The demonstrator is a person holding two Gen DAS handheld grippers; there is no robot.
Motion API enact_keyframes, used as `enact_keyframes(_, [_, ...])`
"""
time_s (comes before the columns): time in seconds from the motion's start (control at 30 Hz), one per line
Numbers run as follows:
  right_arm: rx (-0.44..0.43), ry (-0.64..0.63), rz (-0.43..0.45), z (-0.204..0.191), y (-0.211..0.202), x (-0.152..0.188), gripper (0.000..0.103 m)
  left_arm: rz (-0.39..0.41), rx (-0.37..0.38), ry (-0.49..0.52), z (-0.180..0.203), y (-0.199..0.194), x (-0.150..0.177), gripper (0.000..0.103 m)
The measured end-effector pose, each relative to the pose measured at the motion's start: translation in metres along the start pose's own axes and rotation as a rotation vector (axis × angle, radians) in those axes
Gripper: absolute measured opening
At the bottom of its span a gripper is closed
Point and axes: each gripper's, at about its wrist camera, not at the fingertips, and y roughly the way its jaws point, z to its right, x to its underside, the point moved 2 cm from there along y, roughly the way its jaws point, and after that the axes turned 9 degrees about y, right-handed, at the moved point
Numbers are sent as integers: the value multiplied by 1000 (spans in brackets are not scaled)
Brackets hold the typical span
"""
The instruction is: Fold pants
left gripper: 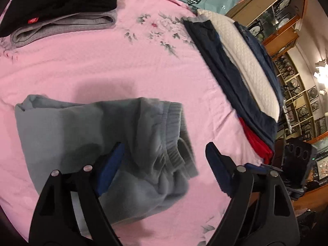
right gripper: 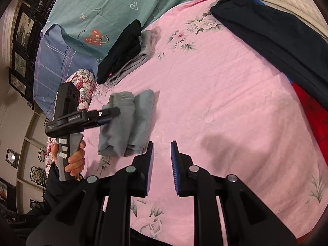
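Note:
Grey-blue pants [left gripper: 86, 135] lie folded into a compact bundle on the pink bedspread [left gripper: 102, 65], ribbed waistband [left gripper: 174, 135] bunched at the right end. My left gripper [left gripper: 164, 151] hangs open just above that waistband end, nothing between its blue pads. The right wrist view shows the same bundle [right gripper: 127, 123] with the left gripper [right gripper: 110, 114] over its near-left end. My right gripper [right gripper: 162, 149] is open and empty, held above bare bedspread to the right of the pants.
A folded stack of black and grey clothes [left gripper: 61, 10] lies at the far left. A pile of navy, white quilted and red garments [left gripper: 235, 67] lies along the right bed edge. Teal bedding [right gripper: 98, 10] and a floral pillow [right gripper: 82, 82] sit behind. Wooden shelves [left gripper: 287, 41] stand beyond.

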Motion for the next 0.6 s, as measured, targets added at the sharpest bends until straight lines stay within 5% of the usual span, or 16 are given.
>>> enact_keyframes(0.23, [-14,-57,-86,-23,25,13,19,204,-28,25,6,-77,20,86])
enact_keyframes(0.43, [-56,-218,-171,-94,74,0,19,186,-10,-69,-27,-66,63,83])
enact_keyframes(0.6, [-10,-219,-249,-112,133,-32,19,95,8,-138,-56,-31,93,49])
